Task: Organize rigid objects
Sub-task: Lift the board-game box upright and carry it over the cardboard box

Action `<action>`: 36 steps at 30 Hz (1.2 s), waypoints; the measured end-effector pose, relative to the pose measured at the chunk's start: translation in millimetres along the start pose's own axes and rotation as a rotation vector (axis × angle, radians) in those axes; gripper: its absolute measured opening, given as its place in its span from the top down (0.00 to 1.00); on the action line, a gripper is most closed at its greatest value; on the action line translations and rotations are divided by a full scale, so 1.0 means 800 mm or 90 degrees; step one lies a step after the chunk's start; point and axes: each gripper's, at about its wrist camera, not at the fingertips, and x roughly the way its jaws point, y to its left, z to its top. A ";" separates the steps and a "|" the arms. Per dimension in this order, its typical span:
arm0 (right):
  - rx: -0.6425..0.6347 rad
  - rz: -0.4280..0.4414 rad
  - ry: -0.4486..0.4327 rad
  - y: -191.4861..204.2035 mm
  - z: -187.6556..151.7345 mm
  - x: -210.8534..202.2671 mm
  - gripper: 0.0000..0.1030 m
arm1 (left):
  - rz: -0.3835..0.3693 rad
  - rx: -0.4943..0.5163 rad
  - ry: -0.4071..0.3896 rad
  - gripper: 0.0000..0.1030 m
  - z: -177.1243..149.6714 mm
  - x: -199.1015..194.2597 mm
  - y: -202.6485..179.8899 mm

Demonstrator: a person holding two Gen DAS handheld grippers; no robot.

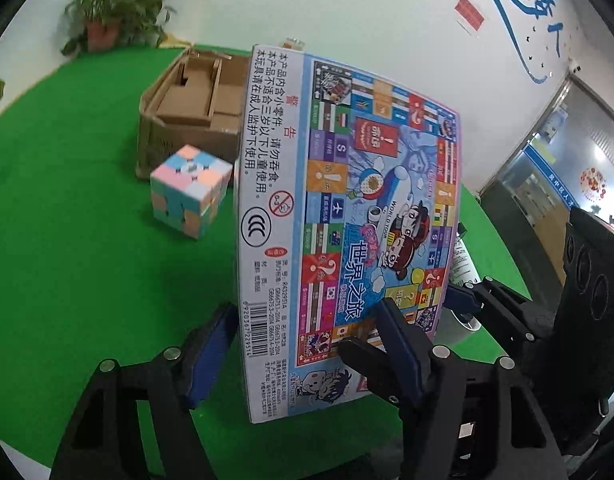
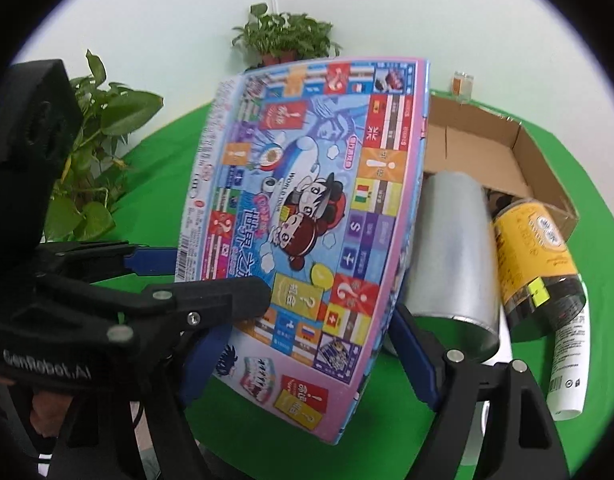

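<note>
Game box (image 1: 347, 216), tilted on edge above the green table (image 1: 79, 264), is pinched across its lower end by the left gripper (image 1: 303, 344), blue pads pressed to both faces; it is also straddled by the right gripper (image 2: 307, 356), whose contact cannot be told. Behind it are seen a cube (image 1: 189, 196), a carton (image 1: 187, 116), a silver cylinder (image 2: 451, 264) and a bottle (image 2: 535, 256).

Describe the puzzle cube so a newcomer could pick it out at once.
Start at the open cardboard box on the green table. Just in front of it, beside the big board-game box, sits the puzzle cube. It alone is small, cube-shaped and tiled in pastel pink, blue and peach squares.
</note>
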 end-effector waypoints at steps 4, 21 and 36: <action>0.001 -0.019 -0.026 -0.004 0.005 -0.009 0.23 | 0.009 0.021 -0.025 0.34 0.001 -0.019 -0.014; -0.014 -0.092 -0.139 -0.035 0.075 -0.030 0.23 | -0.003 0.084 -0.115 0.34 0.088 -0.059 -0.074; 0.005 -0.094 -0.152 -0.067 0.169 0.008 0.23 | 0.009 0.088 -0.130 0.34 0.240 -0.025 -0.076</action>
